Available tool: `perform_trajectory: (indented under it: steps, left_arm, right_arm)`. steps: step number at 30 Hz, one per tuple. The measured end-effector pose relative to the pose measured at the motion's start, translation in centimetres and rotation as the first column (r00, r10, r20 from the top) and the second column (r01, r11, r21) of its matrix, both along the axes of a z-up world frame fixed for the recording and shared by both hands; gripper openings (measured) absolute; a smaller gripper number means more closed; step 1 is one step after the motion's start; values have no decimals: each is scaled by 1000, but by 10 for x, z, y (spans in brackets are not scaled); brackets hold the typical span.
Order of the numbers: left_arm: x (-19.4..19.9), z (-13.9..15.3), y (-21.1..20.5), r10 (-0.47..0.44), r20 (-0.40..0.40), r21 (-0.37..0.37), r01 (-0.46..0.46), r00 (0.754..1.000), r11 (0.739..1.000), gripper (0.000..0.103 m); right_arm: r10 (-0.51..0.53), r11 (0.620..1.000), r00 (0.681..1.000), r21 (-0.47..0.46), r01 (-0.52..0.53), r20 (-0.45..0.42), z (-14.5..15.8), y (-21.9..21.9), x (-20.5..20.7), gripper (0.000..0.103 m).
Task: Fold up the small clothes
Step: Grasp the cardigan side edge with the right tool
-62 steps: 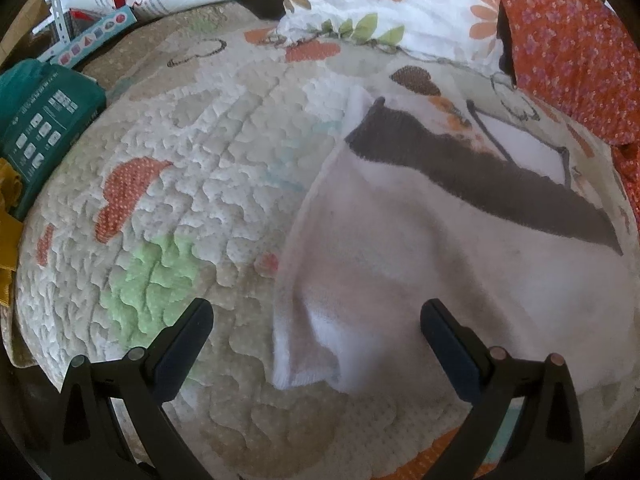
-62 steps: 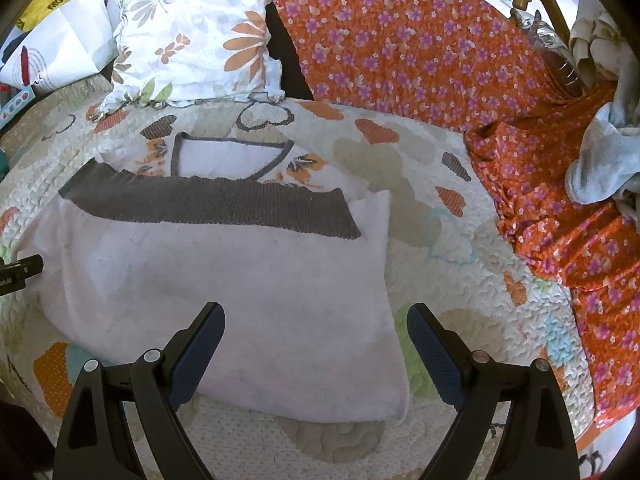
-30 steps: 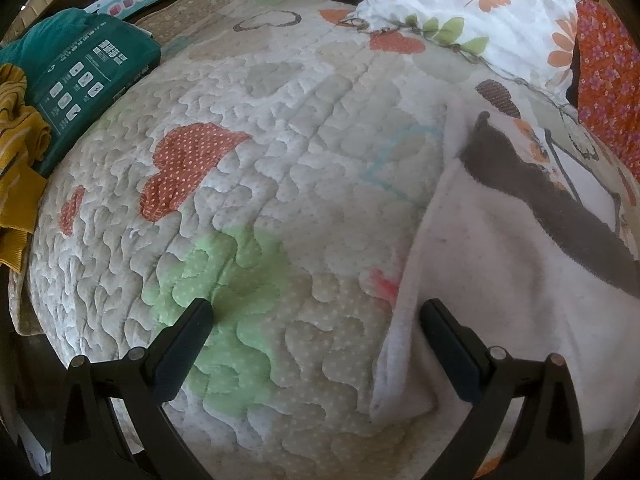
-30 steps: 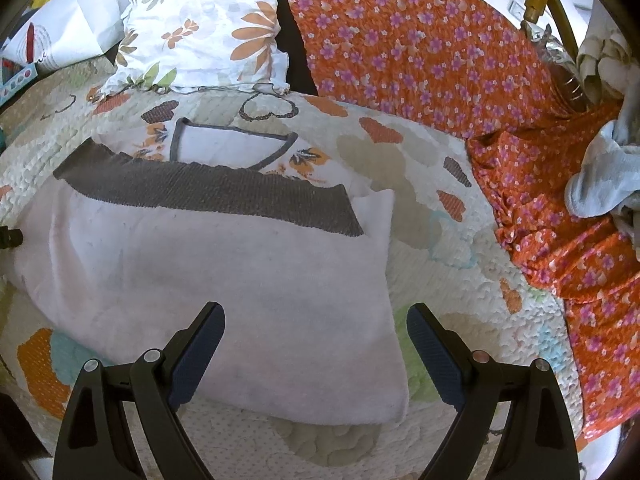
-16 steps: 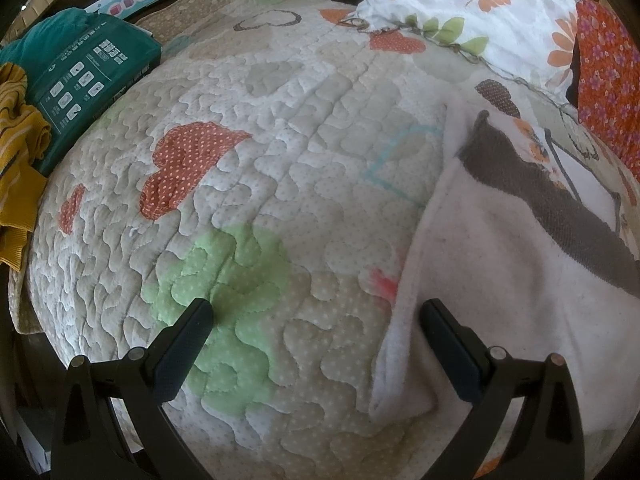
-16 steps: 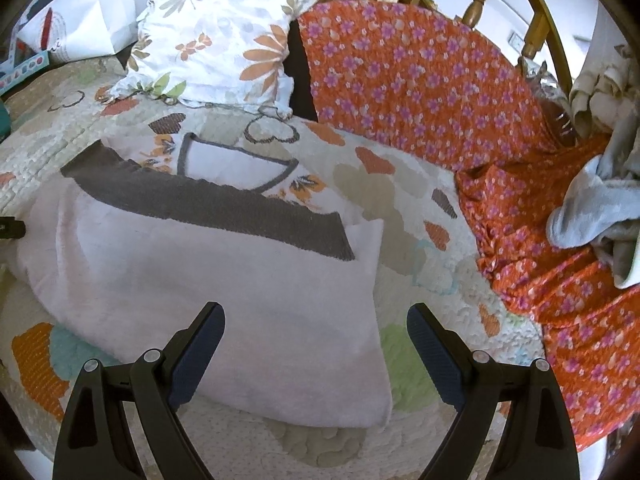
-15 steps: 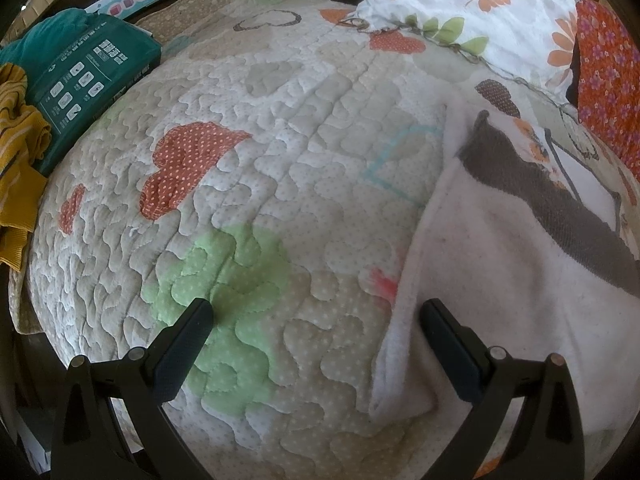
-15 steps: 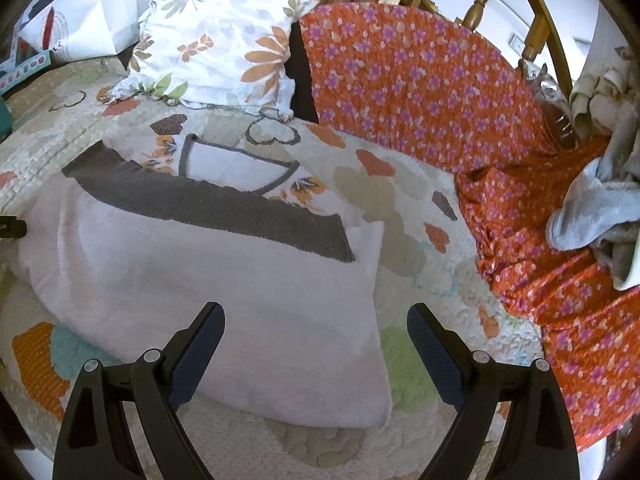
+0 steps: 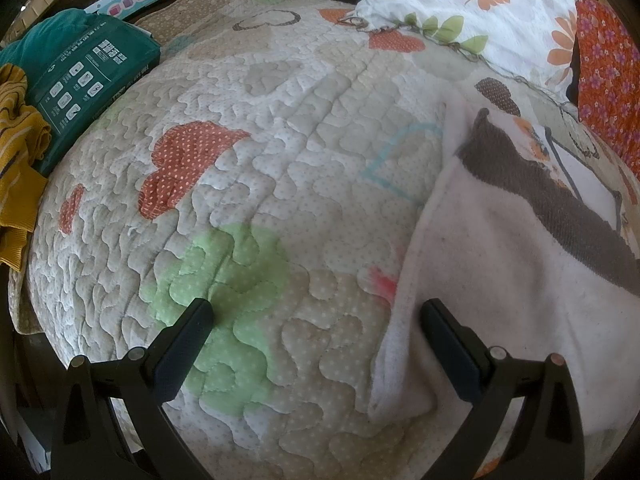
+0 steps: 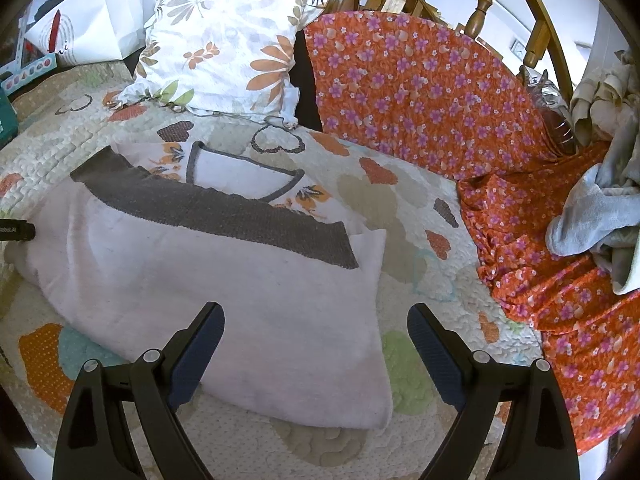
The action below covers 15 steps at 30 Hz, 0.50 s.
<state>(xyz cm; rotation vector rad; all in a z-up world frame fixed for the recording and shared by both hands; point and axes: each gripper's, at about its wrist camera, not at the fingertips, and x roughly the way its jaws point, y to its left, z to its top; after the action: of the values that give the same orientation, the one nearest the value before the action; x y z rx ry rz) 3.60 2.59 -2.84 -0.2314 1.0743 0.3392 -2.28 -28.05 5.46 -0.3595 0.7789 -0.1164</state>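
In the right wrist view, the right gripper (image 10: 316,330) occupies the lower centre of the frame with its fingers spread wide and holding nothing. Directly ahead of it lies the white garment (image 10: 224,280), a soft, fleecy piece, roughly rectangular, spread flat on the quilted bed cover (image 10: 404,200); its near hem sits between and just beyond the fingertips, and its long axis runs from left to right across the frame. In the left wrist view, the left gripper (image 9: 316,320) is likewise fully open and empty. Its right-hand finger (image 9: 448,344) sits over the garment's left edge at the lower right of the frame, while its other finger is over the bare bed cover, so the garment lies to this gripper's right. Judged from these positions, each gripper is near its own side of the garment; the right one faces it more squarely. Farther up, a dark grey ribbed band (image 10: 216,208) crosses the garment's far edge. Beyond it lie a floral cushion (image 10: 224,44) and an orange flowered cloth (image 10: 420,80).
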Motion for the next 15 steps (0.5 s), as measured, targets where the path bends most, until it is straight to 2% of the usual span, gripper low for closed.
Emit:
perform_trajectory:
  steps: [5, 10, 13, 15]
  left_arm:
    - [-1, 4, 6, 26, 18, -26, -26, 999, 999, 103]
    - [-15, 26, 45, 156, 107, -108, -145, 982, 984, 103]
    - [-30, 35, 74, 244, 143, -178, -217, 959, 960, 103]
    - [-38, 38, 89, 286, 153, -220, -249, 946, 943, 103]
  right_arm:
    - [20, 1000, 999, 15, -20, -32, -10, 3, 3, 96]
    - [145, 989, 986, 51, -141, -86, -32, 27, -1, 96]
    - [294, 955, 949, 75, -287, -113, -48, 68, -8, 96]
    - [413, 910, 902, 90, -404, -129, -57, 101, -18, 95]
